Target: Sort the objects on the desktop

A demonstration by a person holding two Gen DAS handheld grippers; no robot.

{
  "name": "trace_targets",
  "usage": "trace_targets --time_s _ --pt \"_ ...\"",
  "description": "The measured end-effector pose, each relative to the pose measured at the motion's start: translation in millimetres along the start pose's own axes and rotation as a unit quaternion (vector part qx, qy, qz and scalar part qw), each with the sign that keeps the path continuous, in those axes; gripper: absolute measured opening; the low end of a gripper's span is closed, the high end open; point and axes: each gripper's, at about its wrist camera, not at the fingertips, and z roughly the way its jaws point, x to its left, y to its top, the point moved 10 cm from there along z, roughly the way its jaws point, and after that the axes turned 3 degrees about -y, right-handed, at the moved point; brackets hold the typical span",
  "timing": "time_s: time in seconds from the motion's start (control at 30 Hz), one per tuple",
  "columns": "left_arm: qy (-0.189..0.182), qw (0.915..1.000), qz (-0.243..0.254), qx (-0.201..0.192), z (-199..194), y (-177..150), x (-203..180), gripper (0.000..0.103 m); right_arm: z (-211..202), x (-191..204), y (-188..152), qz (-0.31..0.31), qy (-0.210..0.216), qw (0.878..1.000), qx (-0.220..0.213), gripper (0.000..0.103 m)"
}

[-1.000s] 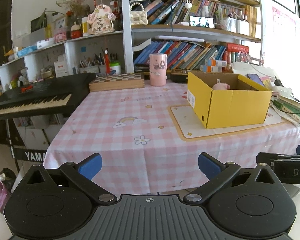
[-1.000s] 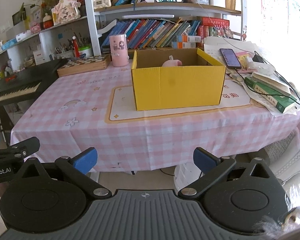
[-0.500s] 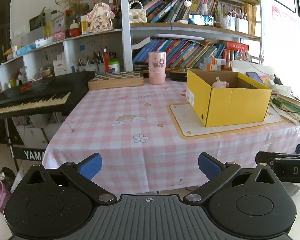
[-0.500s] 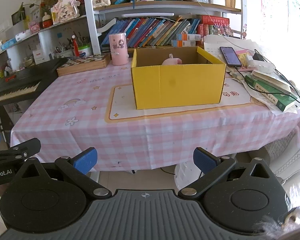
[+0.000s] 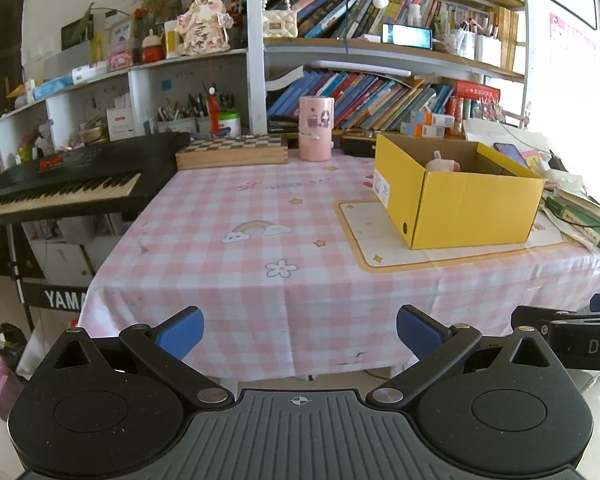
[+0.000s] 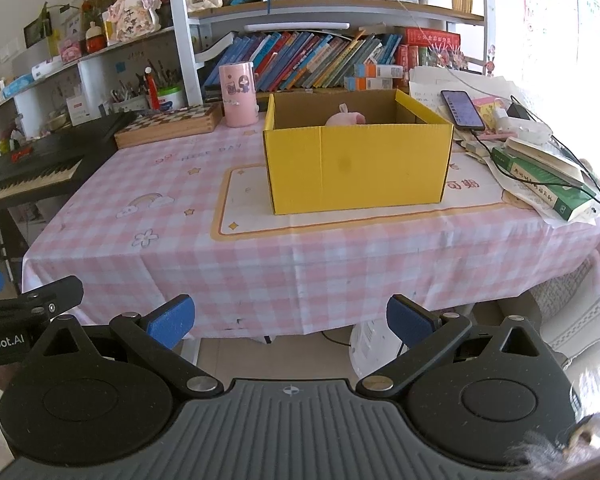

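Checked table: yellow box, pink cup.

"YAMA" on the keyboard stand; "Robot.AI" on the left tongs.

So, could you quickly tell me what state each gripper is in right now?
Left gripper: open, holding nothing.
Right gripper: open, holding nothing.
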Motion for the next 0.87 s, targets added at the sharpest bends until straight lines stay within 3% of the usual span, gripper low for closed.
trace_targets --time_s 0.87 --pt "-0.001 0.9998 0.014 0.011 1.3 -3.6 -6.1 0.103 1.6 1.7 -2.8 -0.005 0.007 1.0 0.012 0.103"
